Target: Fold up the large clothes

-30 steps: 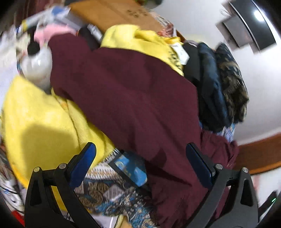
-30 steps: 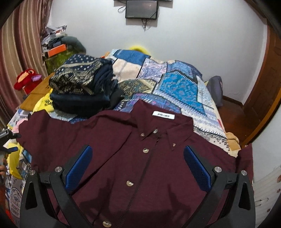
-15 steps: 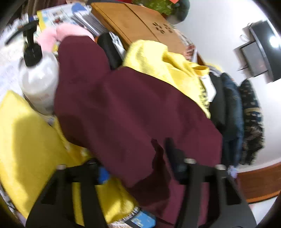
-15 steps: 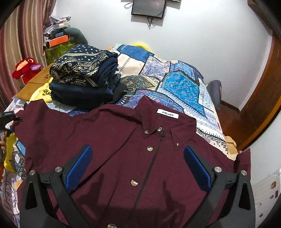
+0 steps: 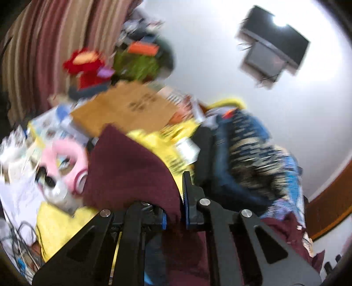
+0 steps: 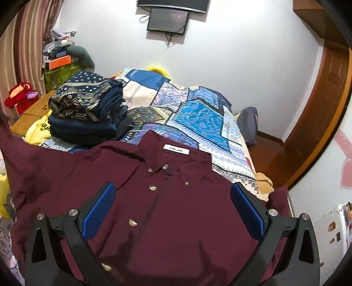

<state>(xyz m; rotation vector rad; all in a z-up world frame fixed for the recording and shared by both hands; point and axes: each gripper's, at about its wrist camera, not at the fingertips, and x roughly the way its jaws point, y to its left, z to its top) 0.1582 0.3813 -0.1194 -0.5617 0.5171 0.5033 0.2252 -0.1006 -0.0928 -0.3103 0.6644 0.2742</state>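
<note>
The button-up shirt (image 6: 167,211) lies spread face up on the near part of the bedspread (image 6: 198,118), collar toward the far wall. Behind its left shoulder a stack of folded clothes (image 6: 85,114) sits on the bedspread. Left of the stack lies a yellow garment (image 6: 38,129); beyond that stands a cardboard box (image 6: 33,107), with a plush toy (image 6: 18,96) at its left. A wall-mounted screen (image 6: 168,19) hangs above the bed's far end.

Both tongs (image 6: 172,209): black frames w/ silver screws, blue textured pads (image 6: 99,211).
</note>
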